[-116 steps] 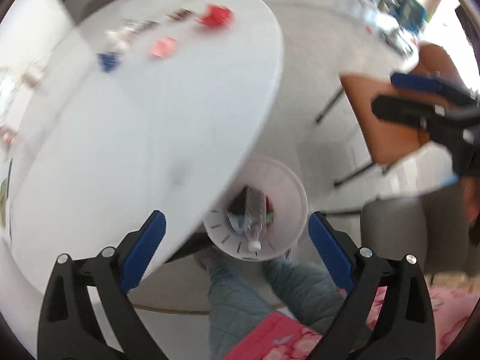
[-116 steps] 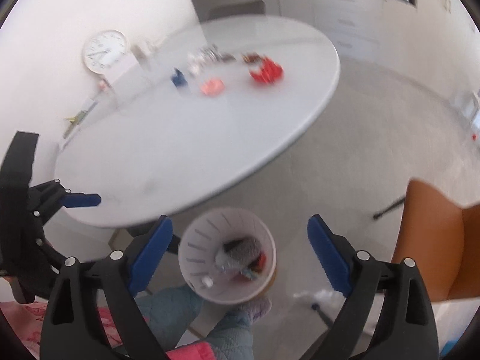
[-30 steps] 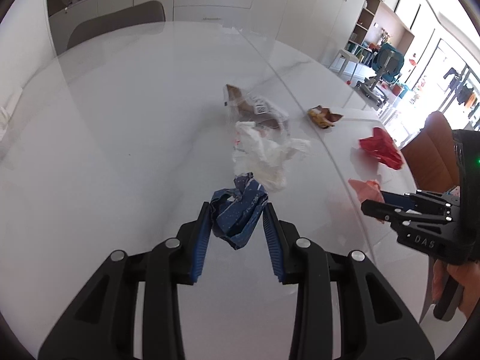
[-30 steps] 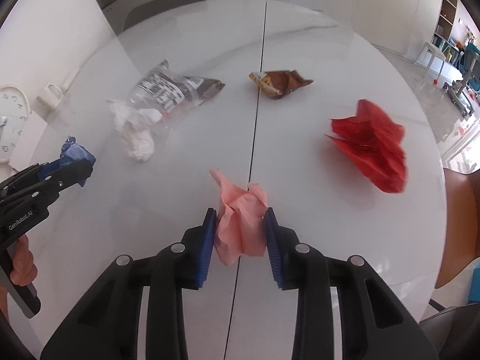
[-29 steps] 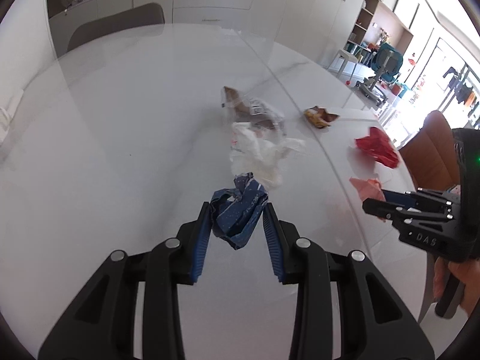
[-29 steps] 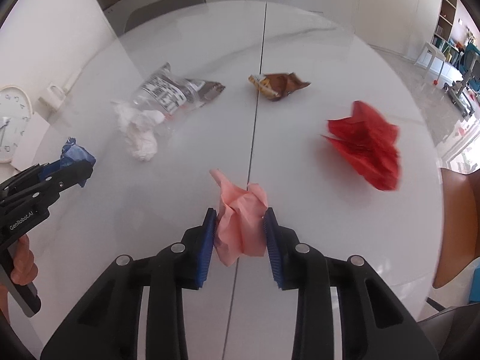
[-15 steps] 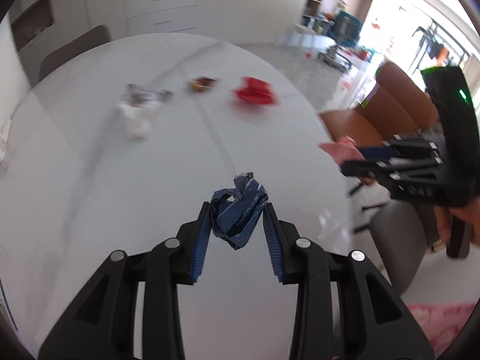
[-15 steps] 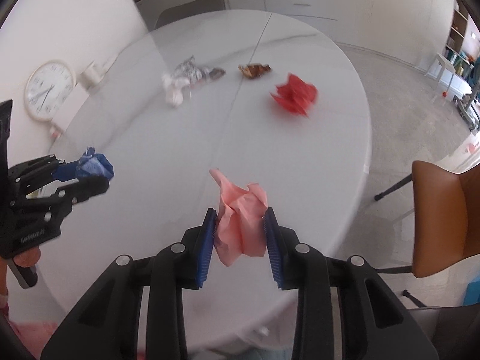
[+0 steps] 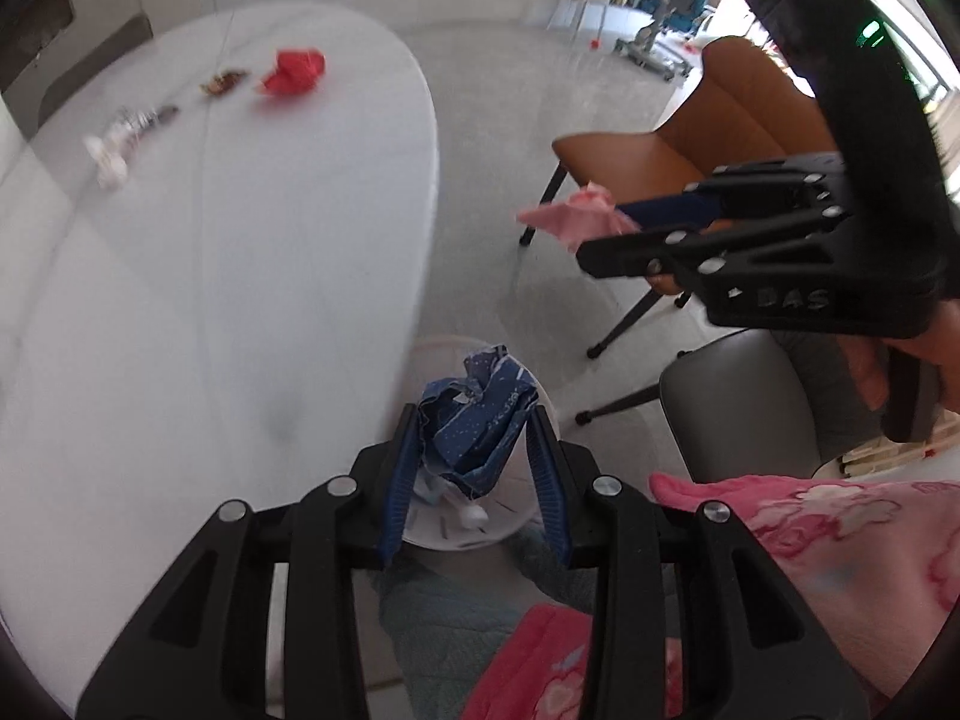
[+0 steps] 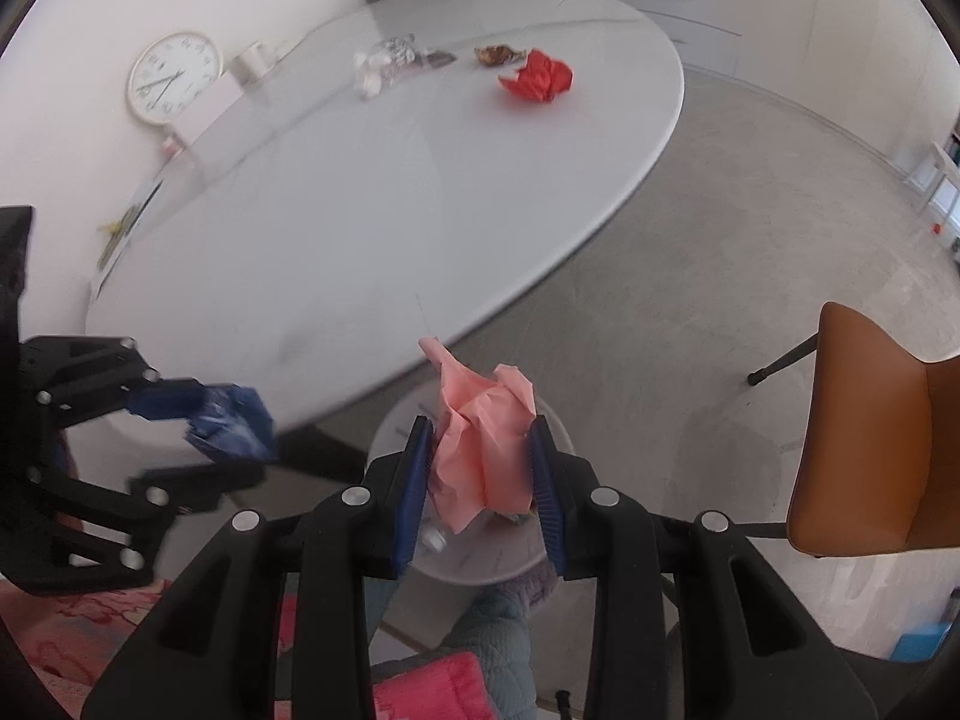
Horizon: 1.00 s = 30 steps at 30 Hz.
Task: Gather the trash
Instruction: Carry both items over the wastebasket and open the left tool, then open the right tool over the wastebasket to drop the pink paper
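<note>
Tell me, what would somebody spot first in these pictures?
Probably the two bright crumpled papers: a blue wad pinched in the left gripper and a pink wad pinched in the right gripper, both above a white bin on the floor. Next, the red crumpled paper at the far end of the white table.

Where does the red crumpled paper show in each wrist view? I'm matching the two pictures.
Left wrist view: red crumpled paper lies upper left, on the far part of the white table.
Right wrist view: it lies at upper centre-right.
Shared landmark: the brown wrapper beside it.
</note>
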Tool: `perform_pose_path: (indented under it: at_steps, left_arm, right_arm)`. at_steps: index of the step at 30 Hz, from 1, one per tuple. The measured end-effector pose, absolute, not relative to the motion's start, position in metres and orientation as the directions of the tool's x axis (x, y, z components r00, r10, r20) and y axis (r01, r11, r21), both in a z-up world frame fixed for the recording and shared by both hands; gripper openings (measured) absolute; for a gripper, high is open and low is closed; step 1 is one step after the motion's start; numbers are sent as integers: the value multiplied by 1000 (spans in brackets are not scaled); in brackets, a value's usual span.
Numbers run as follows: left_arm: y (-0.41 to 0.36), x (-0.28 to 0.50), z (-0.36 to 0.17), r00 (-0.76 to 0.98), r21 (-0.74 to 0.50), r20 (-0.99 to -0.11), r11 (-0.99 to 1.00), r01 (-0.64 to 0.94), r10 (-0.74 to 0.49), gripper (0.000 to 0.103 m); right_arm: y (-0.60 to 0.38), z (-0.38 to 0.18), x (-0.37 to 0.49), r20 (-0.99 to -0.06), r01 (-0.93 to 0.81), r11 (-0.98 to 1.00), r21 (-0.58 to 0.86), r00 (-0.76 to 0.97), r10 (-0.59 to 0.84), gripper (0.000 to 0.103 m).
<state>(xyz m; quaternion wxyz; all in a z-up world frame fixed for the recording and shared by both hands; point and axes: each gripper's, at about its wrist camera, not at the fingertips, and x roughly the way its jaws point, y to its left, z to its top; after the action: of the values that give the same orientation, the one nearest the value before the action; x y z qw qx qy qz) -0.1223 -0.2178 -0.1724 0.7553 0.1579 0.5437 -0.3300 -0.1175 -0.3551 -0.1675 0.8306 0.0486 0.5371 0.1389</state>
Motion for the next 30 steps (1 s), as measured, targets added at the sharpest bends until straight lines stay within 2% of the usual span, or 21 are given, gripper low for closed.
perform_pose_path:
  at_steps: [2, 5, 7, 10, 12, 15, 17, 19, 25, 28, 30]
  left_arm:
    - [-228, -125, -187, 168, -127, -937, 749, 650, -305, 35]
    - [-238, -125, -205, 142, -121, -952, 761, 637, -271, 42]
    - [-241, -125, -215, 130, -114, -960, 768, 631, -249, 59]
    - [-240, -125, -220, 125, -94, -968, 778, 621, -217, 62]
    - [-238, -126, -216, 132, -87, -969, 786, 612, -211, 64]
    - [-232, -126, -203, 165, -79, -963, 806, 587, -214, 75]
    - [-228, -125, -191, 187, -68, -960, 822, 565, -208, 79]
    - [-221, -123, -180, 208, -39, -962, 845, 533, -176, 89]
    - [-194, -113, -145, 279, 4, -951, 893, 450, -136, 93]
    - [-176, -107, -133, 306, 19, -945, 912, 410, -118, 94]
    - [-164, -102, -128, 319, 17, -941, 927, 376, -112, 94]
  right_arm:
    - [-361, -170, -120, -876, -185, 951, 247, 376, 301, 33]
    - [-367, -175, -122, -872, -200, 943, 267, 366, 325, 33]
    - [-368, -178, -122, -872, -212, 940, 269, 361, 331, 33]
    - [-368, -183, -121, -871, -218, 935, 278, 353, 341, 33]
    - [-367, -184, -122, -871, -224, 934, 279, 350, 344, 33]
    - [-363, -186, -122, -870, -238, 929, 283, 345, 353, 34]
    - [-360, -185, -121, -867, -244, 927, 284, 347, 357, 34]
    - [-357, -184, -121, -865, -252, 927, 279, 353, 357, 35]
    - [-344, -192, -123, -869, -297, 914, 277, 329, 370, 35]
    - [-334, -203, -123, -878, -329, 903, 275, 297, 376, 39]
    - [-327, -209, -123, -881, -335, 902, 271, 291, 372, 55]
